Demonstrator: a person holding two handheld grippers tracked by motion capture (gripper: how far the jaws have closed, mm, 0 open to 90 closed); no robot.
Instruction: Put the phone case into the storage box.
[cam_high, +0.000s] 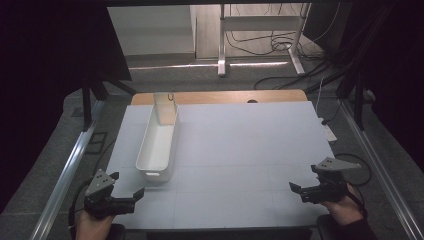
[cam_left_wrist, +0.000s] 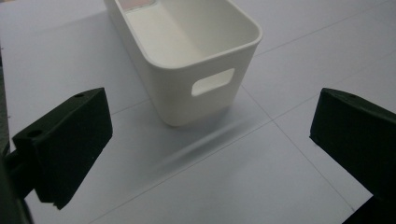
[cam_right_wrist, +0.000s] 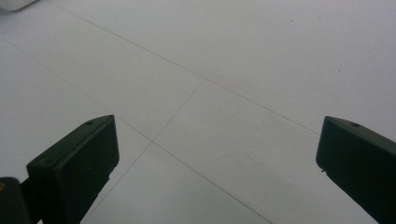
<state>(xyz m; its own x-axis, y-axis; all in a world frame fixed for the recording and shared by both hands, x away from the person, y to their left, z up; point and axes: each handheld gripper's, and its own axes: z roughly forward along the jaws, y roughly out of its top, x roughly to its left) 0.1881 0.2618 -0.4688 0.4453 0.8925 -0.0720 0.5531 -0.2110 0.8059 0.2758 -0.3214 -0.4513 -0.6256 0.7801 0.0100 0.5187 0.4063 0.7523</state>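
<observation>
A long white plastic bin (cam_high: 159, 141) stands on the left half of the white table (cam_high: 240, 150), its length running away from me. It looks empty, and a handle slot shows in its near end wall (cam_left_wrist: 212, 82). My left gripper (cam_high: 126, 185) is open at the table's near left corner, just short of the bin's near end, with nothing between its jaws. In the left gripper view that gripper (cam_left_wrist: 210, 149) points at the bin (cam_left_wrist: 187, 46). My right gripper (cam_high: 303, 178) is open at the near right, over bare table (cam_right_wrist: 201, 84).
A wooden strip (cam_high: 220, 97) edges the table's far side. Beyond it stand a white desk frame (cam_high: 260, 35) and floor cables (cam_high: 280, 45). Metal rails (cam_high: 65, 175) run along both sides of the table. A power strip (cam_high: 329, 132) lies right of the table.
</observation>
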